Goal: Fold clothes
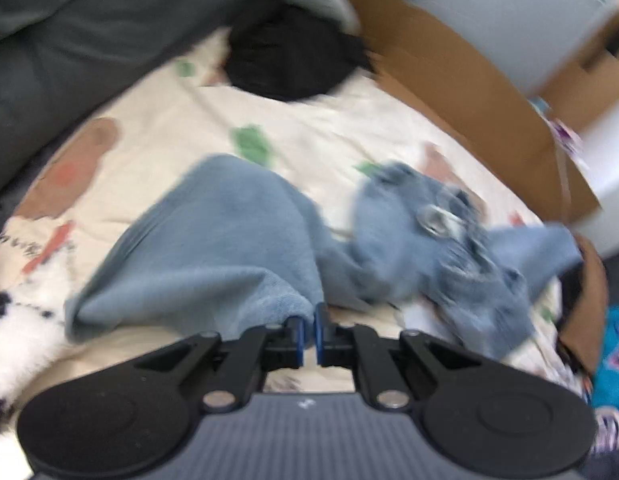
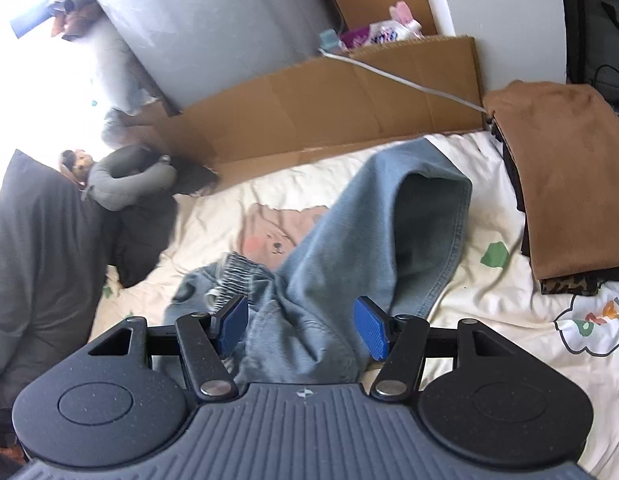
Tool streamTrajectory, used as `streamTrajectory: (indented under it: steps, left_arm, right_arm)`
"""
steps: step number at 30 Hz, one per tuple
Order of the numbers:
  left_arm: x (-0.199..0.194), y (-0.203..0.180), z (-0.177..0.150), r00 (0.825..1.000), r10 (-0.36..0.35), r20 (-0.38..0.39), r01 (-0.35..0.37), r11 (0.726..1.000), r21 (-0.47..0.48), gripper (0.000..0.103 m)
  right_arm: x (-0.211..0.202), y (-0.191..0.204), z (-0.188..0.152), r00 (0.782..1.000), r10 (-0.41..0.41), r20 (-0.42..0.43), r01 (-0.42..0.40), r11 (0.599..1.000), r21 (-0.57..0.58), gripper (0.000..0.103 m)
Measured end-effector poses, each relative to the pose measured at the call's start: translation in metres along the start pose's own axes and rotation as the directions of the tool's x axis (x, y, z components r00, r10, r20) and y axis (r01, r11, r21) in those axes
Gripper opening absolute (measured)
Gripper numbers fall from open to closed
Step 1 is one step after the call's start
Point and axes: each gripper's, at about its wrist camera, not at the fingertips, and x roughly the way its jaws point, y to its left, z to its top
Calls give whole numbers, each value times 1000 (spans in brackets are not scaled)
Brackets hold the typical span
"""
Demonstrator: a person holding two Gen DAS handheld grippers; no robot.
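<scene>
Light-blue denim jeans (image 2: 349,240) sprawl rumpled across a cartoon-print bedsheet (image 2: 489,208); the left gripper (image 1: 309,330), fingers pressed together, pinches a hem edge; the right gripper (image 2: 301,326) straddles bunched fabric, fingers spread; denim likely handles heavy and fairly stiff, best gripped at waistband or hems.

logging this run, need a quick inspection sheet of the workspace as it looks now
surface: cream printed bedspread, rumpled.
job's things: blue jeans crumpled on the bedspread, unfolded; waist button visible.
clutter: folded brown garment on a stack at the right; black cloth; grey neck pillow.
grippers: left tongs nearly shut at the denim edge, pinch unclear; right tongs open, astride a denim fold.
cables: grey cord across the cardboard.
surroundings: cardboard sheet against the wall; dark bedding.
</scene>
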Motion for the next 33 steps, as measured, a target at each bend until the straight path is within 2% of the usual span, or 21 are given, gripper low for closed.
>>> streamTrajectory:
  steps: [4, 5, 10, 19, 25, 30, 31, 32, 33]
  left_arm:
    - [-10, -47, -11, 997, -72, -17, 73, 992, 99, 5]
    - [-11, -56, -12, 997, -71, -18, 72, 992, 99, 5]
    - [-21, -99, -13, 988, -153, -10, 153, 974, 166, 5]
    - [-48, -151, -9, 950, -311, 3, 302, 924, 233, 5]
    - [-19, -147, -20, 952, -303, -31, 304, 935, 181, 5]
    - [22, -133, -40, 960, -248, -127, 262, 959, 110, 6]
    - [29, -132, -45, 962, -226, -151, 242, 965, 98, 10]
    - [34, -130, -49, 964, -205, -171, 223, 970, 95, 22]
    - [38, -129, -53, 966, -185, -182, 205, 974, 98, 29]
  right_arm:
    - [-17, 1, -2, 999, 31, 22, -31, 999, 19, 65]
    - [-21, 1, -3, 999, 37, 29, -38, 999, 21, 65]
    - [-34, -2, -7, 997, 54, 52, -56, 998, 37, 65]
    - [-29, -5, -14, 997, 61, 45, -64, 996, 57, 65]
    - [-16, -3, -19, 998, 51, 21, -52, 997, 54, 65]
    - [-9, -5, -24, 999, 37, 6, -37, 998, 49, 65]
    - [-8, -5, -25, 999, 33, 3, -33, 998, 48, 66]
    - [-6, -6, -26, 1000, 31, 0, -31, 998, 47, 65]
    - [-5, -6, -27, 1000, 28, -4, -28, 999, 44, 65]
